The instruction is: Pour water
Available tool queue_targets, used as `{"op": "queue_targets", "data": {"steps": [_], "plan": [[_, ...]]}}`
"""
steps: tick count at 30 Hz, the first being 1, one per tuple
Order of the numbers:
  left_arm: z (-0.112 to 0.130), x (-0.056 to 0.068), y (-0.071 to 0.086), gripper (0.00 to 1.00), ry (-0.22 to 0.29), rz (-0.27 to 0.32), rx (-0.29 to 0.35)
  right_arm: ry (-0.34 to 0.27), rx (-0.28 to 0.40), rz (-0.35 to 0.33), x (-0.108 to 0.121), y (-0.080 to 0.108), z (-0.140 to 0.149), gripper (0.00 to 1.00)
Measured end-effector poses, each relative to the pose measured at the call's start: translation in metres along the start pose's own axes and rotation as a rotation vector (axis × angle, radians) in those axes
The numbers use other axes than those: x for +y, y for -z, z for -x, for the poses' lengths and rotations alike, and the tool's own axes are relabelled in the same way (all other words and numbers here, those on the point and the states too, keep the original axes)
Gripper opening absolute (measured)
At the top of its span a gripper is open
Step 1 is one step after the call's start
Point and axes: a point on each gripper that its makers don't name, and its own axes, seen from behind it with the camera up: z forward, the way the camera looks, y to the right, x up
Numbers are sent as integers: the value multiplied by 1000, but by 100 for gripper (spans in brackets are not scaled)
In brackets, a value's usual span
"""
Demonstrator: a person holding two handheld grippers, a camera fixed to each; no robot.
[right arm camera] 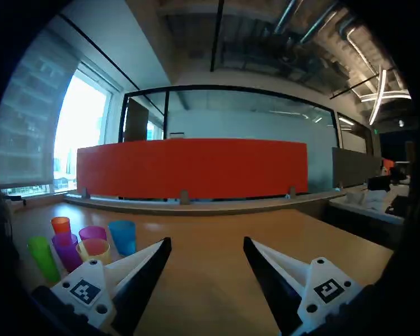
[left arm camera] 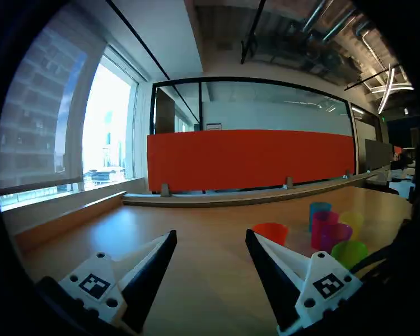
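Cups (left arm camera: 333, 232) in six colours stand bunched together on the wooden surface (left arm camera: 210, 207), upright and open-topped. In the left gripper view they sit to the right of the left hand-held gripper (left arm camera: 211, 239), whose two dark fingers are spread wide with nothing between them, low over the bare wood. Nearest its right finger is the orange cup (left arm camera: 270, 231). Beyond it come the blue cup (left arm camera: 319, 209), the magenta cup (left arm camera: 322, 223) and the purple cup (left arm camera: 337, 234), with the yellow cup (left arm camera: 354, 220) behind and the green cup (left arm camera: 349, 252) closest to the camera. In the right gripper view the same bunch lies to the left of the right hand-held gripper (right arm camera: 206, 242), which also stands wide apart and holds nothing; the yellow one is just beside its left finger. Whether any cup has water in it cannot be told. Along the far edge of the surface runs an orange partition (left arm camera: 249, 159), with a bright window (left arm camera: 106, 129) to the left.
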Motion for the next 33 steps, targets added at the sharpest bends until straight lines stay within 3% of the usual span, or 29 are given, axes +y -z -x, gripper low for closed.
{"op": "queue_targets", "data": {"steps": [11, 18, 26, 33], "plan": [[-26, 26, 1, 91, 39, 113, -18, 52, 18, -36, -7, -5, -41, 100], [-46, 40, 5, 91, 12, 185, -20, 66, 38, -49, -12, -8, -70, 100], [-49, 60, 6, 91, -3, 276, -60, 85, 25, -80, -19, -10, -78, 100], [-49, 75, 7, 91, -36, 355, -91, 138, -16, -166, -37, -12, -75, 100]]}}
